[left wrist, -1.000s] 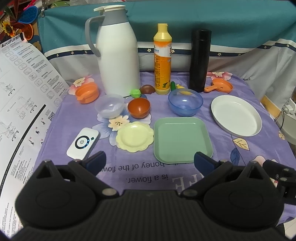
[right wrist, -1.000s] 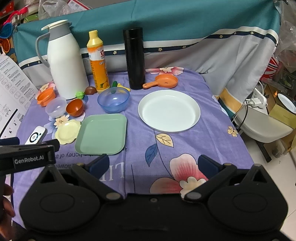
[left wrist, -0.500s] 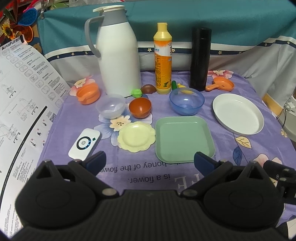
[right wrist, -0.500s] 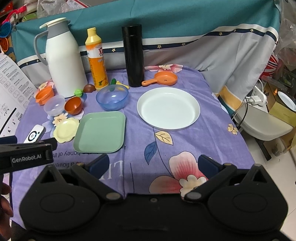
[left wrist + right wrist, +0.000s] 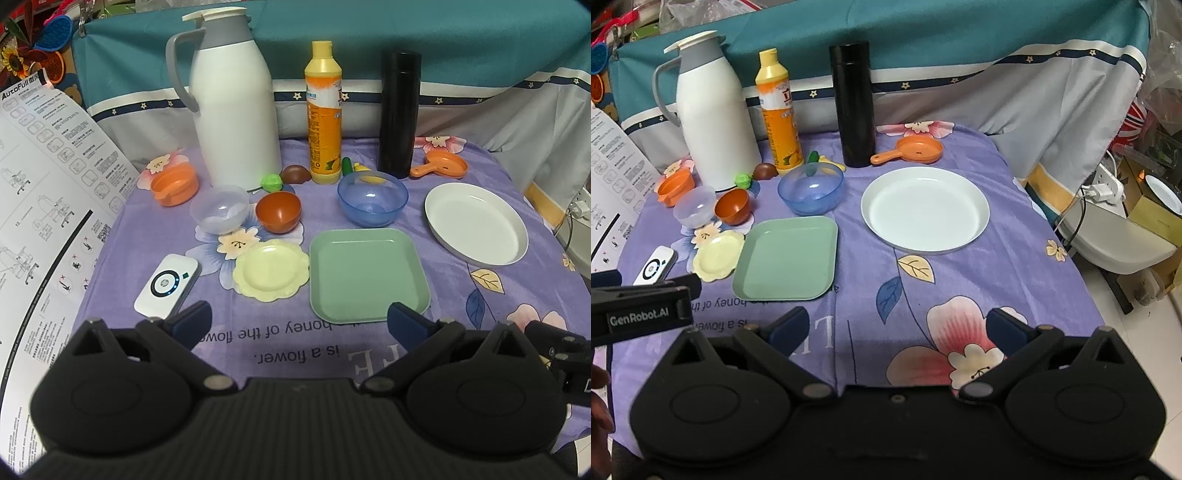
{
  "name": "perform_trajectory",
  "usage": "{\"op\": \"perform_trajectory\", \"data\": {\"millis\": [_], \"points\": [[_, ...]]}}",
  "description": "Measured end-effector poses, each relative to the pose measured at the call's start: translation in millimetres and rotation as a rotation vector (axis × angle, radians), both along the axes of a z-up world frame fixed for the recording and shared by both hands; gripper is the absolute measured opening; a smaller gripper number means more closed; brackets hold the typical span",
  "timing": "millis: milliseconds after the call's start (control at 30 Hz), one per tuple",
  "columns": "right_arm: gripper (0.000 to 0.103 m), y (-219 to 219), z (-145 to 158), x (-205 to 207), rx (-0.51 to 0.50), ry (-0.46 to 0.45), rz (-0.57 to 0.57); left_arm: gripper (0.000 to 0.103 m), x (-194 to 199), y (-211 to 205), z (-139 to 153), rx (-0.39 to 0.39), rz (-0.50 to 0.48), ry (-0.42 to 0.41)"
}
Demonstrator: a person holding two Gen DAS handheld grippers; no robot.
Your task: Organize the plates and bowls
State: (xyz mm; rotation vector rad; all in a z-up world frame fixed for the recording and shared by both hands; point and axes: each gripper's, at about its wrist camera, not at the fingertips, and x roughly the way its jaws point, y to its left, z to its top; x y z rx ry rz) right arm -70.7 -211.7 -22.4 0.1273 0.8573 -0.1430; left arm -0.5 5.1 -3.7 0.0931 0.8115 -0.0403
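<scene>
Meanwhile both claws, left [image 5: 298, 323] and right [image 5: 897, 326], gaped empty and had edged nearer the green plate [image 5: 365, 272]; nothing was stacked yet.

Domestic setting, most likely a lived-in room at home used as a makeshift recording spot. Table covered with a purple floral cloth [image 5: 480, 295] printed with text; household tableware on it, plus a white thermos jug [image 5: 236, 110], a dish soap bottle [image 5: 324, 122] and a black flask [image 5: 399, 114]. Teal and grey fabric [image 5: 997, 74] draped behind as a backdrop. Clutter at right: power strip with plugged charger [image 5: 1104, 188], cardboard boxes [image 5: 1156, 221], plastic bags. Printed instruction sheet [image 5: 40, 184] at left.
</scene>
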Motion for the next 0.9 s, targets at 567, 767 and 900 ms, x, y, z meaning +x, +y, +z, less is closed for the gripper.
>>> {"op": "perform_trajectory", "data": {"millis": [567,767,900], "points": [[0.103,-3.3,-7.8,4.9,0.006,0.02,-0.01,0.103,8.1,-11.8,-8.4,0.023,-0.004,0.023],[0.103,-6.0,-9.7,8.0,0.01,0.028,-0.015,0.103,11.7,-16.1,-8.7,0.035,-0.01,0.032],[0.103,-7.8,-10.6,10.0,0.01,0.03,-0.016,0.103,11.8,-17.0,-9.0,0.036,-0.011,0.032]]}}
